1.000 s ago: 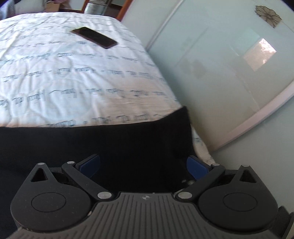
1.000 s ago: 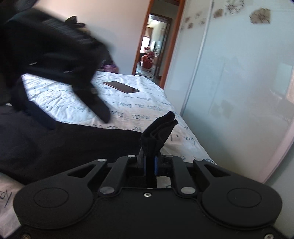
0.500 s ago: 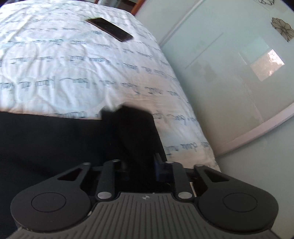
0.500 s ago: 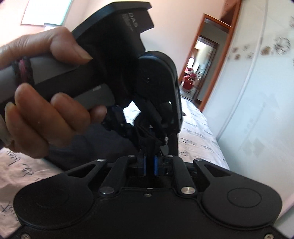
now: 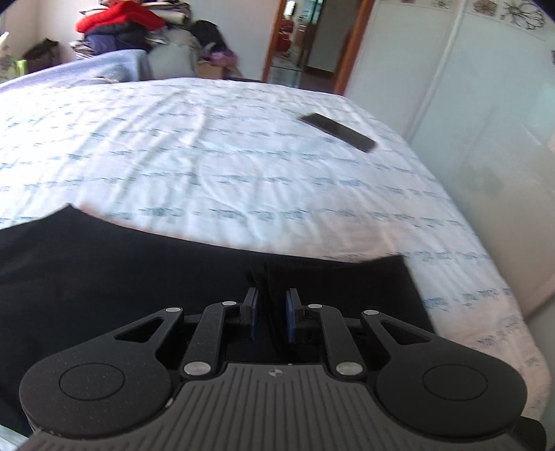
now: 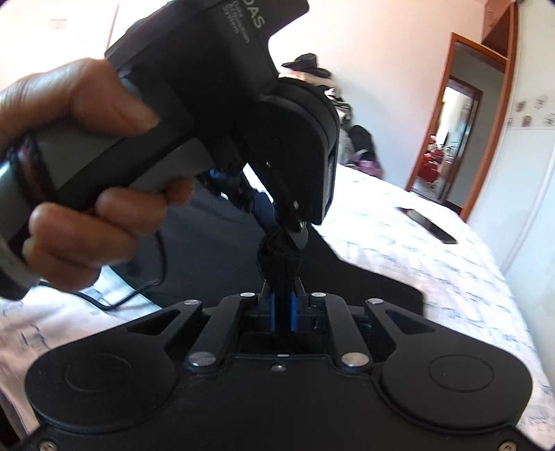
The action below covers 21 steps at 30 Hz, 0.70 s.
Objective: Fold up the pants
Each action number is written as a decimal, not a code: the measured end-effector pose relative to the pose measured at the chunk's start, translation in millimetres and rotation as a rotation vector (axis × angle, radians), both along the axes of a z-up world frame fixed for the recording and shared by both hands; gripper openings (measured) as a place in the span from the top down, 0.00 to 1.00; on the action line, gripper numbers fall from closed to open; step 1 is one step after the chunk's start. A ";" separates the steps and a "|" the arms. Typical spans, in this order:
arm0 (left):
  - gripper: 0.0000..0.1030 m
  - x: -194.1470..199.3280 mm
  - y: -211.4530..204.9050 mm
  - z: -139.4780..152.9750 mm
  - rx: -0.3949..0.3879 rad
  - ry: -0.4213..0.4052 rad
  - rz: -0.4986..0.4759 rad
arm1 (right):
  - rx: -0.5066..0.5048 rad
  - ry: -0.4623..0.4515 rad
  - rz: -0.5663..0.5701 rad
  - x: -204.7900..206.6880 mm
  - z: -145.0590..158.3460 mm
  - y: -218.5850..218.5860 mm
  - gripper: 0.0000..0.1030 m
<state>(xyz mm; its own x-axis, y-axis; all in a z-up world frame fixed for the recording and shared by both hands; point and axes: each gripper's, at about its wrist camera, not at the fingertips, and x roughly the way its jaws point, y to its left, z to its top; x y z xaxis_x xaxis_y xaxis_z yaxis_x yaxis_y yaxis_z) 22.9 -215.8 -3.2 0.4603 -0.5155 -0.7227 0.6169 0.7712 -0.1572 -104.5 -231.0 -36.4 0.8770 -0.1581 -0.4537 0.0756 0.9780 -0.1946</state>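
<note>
"DAS" printed on left gripper (image 6: 295, 236) body. Left gripper (image 5: 271, 314) pinching fold of black fabric pants (image 5: 121, 277). Right gripper (image 6: 282, 308) pressed on bunched pants (image 6: 364, 288) edge, just below left one. Pants on white printed bed sheet (image 5: 208, 156); dark phone (image 5: 338, 132) far ahead.

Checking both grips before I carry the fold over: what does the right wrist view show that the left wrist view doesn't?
Only the right wrist view: the person's hand holding the left gripper, and the right gripper shut on a bunched pants edge.
Only the left wrist view: a clothes pile beyond the bed.
Both: black pants on the printed bedsheet, the phone and the doorway.
</note>
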 end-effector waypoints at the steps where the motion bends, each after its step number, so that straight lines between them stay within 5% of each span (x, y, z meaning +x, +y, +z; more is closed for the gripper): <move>1: 0.85 4.3 5.5 0.3 0.012 -0.024 0.027 | 0.012 0.003 0.006 3.7 -0.1 1.3 0.91; 4: 0.86 17.2 21.5 0.5 0.042 -0.057 0.075 | 0.071 0.002 0.010 9.0 2.0 0.3 0.91; 8: 0.86 36.7 42.5 -5.3 0.020 0.031 0.096 | 0.157 -0.010 0.007 15.2 4.3 -0.9 0.91; 11: 0.76 51.0 64.4 -8.1 -0.015 0.125 0.120 | 0.158 -0.006 -0.012 19.5 5.1 -0.8 0.91; 16: 0.29 71.6 95.7 -23.3 -0.238 0.412 0.106 | 0.164 -0.009 -0.034 24.2 -1.1 19.0 0.91; 21: 0.23 65.1 74.0 -29.5 -0.245 0.472 0.032 | 0.151 -0.030 -0.028 18.4 -5.7 33.6 0.91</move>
